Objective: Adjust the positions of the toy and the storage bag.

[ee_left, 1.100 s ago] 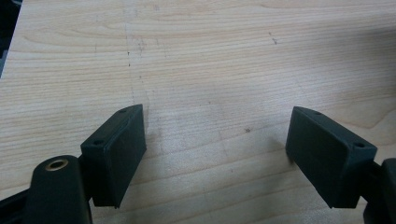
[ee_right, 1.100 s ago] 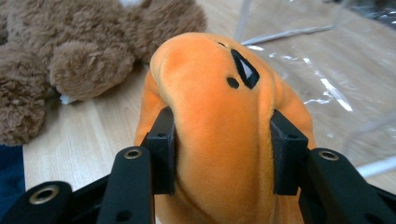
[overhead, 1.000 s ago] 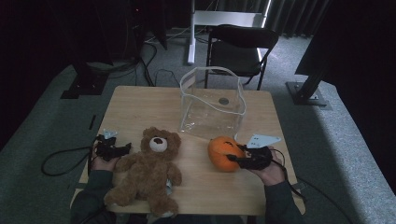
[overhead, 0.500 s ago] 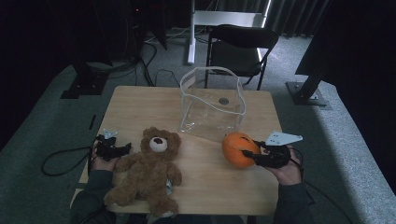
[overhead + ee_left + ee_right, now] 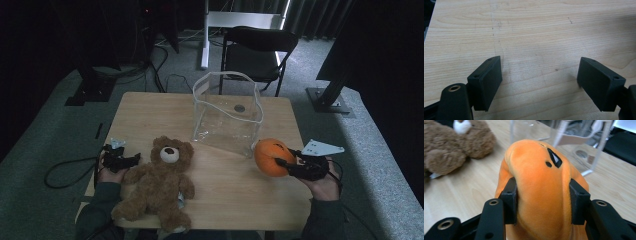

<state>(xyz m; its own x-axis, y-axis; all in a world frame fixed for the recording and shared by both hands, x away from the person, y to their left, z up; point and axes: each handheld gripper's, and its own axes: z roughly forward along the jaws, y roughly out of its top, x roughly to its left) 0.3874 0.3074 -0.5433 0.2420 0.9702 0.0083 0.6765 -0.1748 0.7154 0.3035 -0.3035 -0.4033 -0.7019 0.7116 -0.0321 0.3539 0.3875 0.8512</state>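
Two grippers work over the wooden table (image 5: 150,112), where a clear plastic bag (image 5: 227,117) stands near the far edge. Near the front left corner lies a brown teddy bear (image 5: 157,187); the left gripper (image 5: 540,82) beside it is spread wide over bare wood. Near the right edge, the right gripper (image 5: 541,202) squeezes an orange plush pumpkin (image 5: 540,182) between its pads.

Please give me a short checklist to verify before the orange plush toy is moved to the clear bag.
1. Right hand-held gripper clamps the orange plush toy from both sides: ok.
2. Toy is lifted off the table: cannot tell.
3. Clear bag stands upright with its mouth open: ok.
4. Teddy bear lies away from the path to the bag: ok.
5. Left hand-held gripper is open and holds nothing: ok.
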